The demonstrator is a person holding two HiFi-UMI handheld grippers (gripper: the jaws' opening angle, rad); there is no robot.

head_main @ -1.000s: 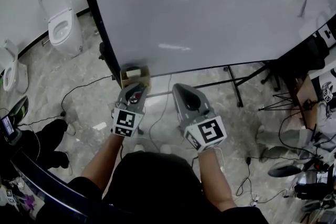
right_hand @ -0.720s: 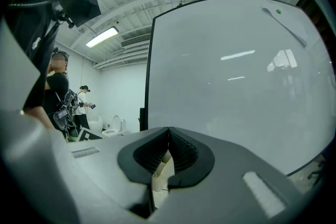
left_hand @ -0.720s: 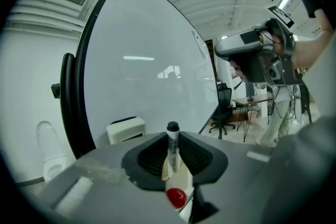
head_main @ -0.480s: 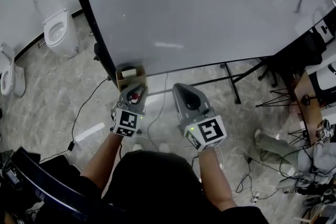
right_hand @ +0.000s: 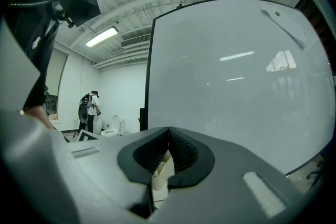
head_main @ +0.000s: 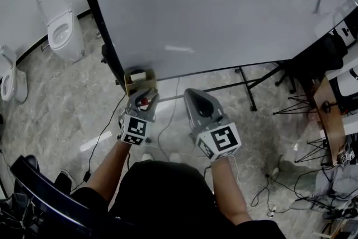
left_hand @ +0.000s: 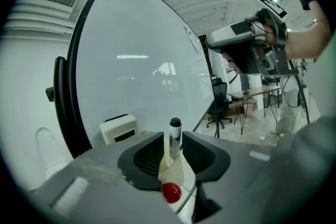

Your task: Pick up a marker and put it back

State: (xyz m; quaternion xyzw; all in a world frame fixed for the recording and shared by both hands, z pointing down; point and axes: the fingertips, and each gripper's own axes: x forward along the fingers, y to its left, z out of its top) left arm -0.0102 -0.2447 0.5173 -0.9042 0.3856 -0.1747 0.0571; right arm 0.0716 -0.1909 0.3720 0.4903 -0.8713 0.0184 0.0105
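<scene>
A marker (left_hand: 174, 132) with a white barrel and black cap stands upright between the jaws of my left gripper (left_hand: 172, 136). The jaws have just been opening. They now stand slightly apart from the marker, with a thin gap beside it, so the gripper is open. A small red round part (left_hand: 171, 192) shows lower down, close to the camera. In the head view the left gripper (head_main: 146, 92) points at a small cardboard box (head_main: 140, 78) at the whiteboard's (head_main: 224, 8) lower edge. My right gripper (head_main: 190, 95) hovers beside it, shut (right_hand: 168, 132) with nothing in it.
The whiteboard stands on black legs (head_main: 249, 89) over a marble floor strewn with cables (head_main: 106, 131). Two toilets (head_main: 59, 25) (head_main: 8, 78) sit by the left wall. Desks and gear (head_main: 335, 115) crowd the right. A cream box (left_hand: 119, 128) rests at the board's foot.
The left gripper's jaws have spread a little around the marker. Both hands have stayed almost in place. The dark legs at the lower left have dropped out of the head view.
</scene>
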